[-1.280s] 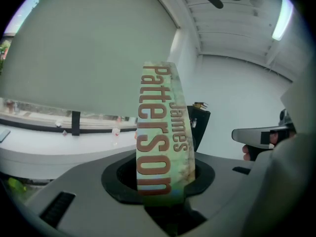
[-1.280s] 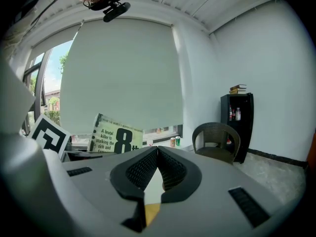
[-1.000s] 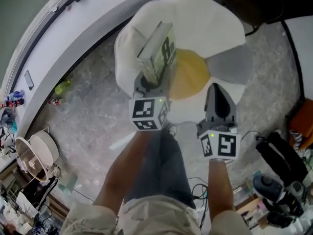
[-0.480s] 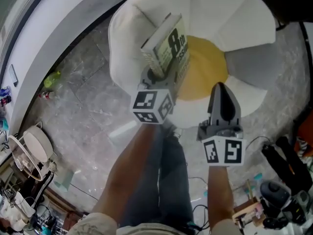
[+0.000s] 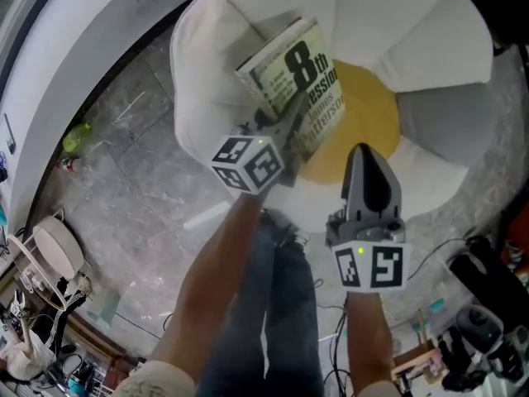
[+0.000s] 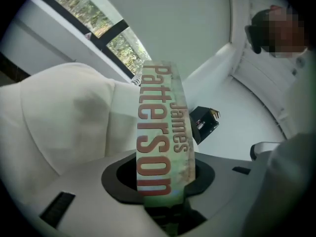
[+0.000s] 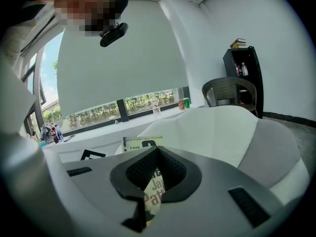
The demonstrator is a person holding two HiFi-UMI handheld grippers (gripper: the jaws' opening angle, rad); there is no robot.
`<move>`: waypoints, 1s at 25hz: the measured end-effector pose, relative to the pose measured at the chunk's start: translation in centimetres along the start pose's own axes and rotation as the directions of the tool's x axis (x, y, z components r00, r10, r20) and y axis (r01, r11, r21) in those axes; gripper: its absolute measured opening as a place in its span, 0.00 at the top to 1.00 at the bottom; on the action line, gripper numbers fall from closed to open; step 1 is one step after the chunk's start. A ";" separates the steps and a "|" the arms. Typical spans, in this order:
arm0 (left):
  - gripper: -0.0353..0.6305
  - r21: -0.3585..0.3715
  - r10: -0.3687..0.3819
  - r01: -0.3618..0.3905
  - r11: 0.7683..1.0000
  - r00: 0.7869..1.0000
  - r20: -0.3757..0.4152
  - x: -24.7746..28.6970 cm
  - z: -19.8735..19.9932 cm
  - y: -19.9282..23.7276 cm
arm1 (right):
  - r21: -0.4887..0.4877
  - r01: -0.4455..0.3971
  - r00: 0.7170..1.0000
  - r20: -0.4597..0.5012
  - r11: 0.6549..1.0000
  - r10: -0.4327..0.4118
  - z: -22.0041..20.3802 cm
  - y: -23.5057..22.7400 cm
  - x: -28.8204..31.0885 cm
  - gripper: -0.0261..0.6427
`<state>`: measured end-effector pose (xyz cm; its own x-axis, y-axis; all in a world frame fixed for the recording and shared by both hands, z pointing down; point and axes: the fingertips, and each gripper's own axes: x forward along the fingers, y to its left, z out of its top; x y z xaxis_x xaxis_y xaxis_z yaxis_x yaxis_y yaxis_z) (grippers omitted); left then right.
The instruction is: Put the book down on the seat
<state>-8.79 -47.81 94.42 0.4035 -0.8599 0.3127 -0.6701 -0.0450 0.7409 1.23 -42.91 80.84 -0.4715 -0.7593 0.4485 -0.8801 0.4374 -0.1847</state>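
My left gripper (image 5: 281, 135) has its fingers (image 6: 116, 179) pinched shut on the book (image 5: 302, 81) at its lower edge, tilted just above the seat (image 5: 368, 110). The right gripper (image 5: 362, 151) is closed on nothing by the seat's front. I judge the paperback light and slightly floppy, best gripped near the spine

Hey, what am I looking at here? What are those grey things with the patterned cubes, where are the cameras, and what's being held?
There is no robot here: a person holds a two-jaw gripper in each hand, and the patterned cubes are part of those grippers. The top-down picture comes from a camera on the person's head. The other two come from cameras riding on the grippers, looking along their jaws. The left gripper is clamped on a James Patterson book, held over a white flower-shaped seat with a yellow centre. The right gripper is shut and empty.
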 end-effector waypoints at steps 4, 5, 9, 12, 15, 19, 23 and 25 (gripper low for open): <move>0.70 -0.098 -0.006 0.010 0.995 0.999 0.036 0.4 -0.6 1.0 | 0.000 -0.011 1.000 -0.016 1.000 0.011 -0.8 0.4 -1.0 0.95; 0.70 -0.115 -0.012 0.017 0.993 0.999 0.039 0.4 -1.0 1.1 | 0.004 -0.009 1.000 -0.021 1.000 0.009 -0.9 0.4 -1.4 0.95; 0.70 -0.175 -0.022 0.030 0.984 0.999 0.049 0.9 -1.9 2.3 | 0.004 -0.014 1.000 -0.024 1.000 0.014 -1.1 0.5 -1.8 0.95; 0.70 -0.205 -0.036 0.048 0.978 0.998 0.060 1.3 -2.4 3.0 | 0.023 -0.013 1.000 -0.023 1.000 0.014 -1.6 0.5 -1.6 0.95; 0.70 -0.237 -0.019 0.034 0.971 0.998 0.065 1.3 -2.7 3.7 | 0.041 -0.012 1.000 -0.012 0.999 0.012 -1.5 0.9 -1.8 0.95; 0.68 -0.252 0.001 0.013 0.968 0.998 0.055 1.6 -3.1 4.3 | 0.053 -0.017 1.000 -0.013 0.998 0.017 -1.8 0.9 -1.4 0.95; 0.63 -0.266 0.034 -0.022 0.964 0.998 0.043 1.6 -3.3 4.8 | 0.056 -0.017 1.000 -0.012 0.998 0.018 -1.7 1.0 -1.3 0.95; 0.60 -0.274 0.050 -0.037 0.961 0.998 0.041 1.5 -3.2 4.8 | 0.057 -0.017 1.000 -0.012 0.998 0.018 -1.6 1.1 -1.3 0.95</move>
<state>-9.47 -47.69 100.36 0.3434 -0.8812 0.3248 -0.4878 0.1282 0.8635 0.92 -40.65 81.42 -0.4862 -0.7458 0.4554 -0.8738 0.4218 -0.2421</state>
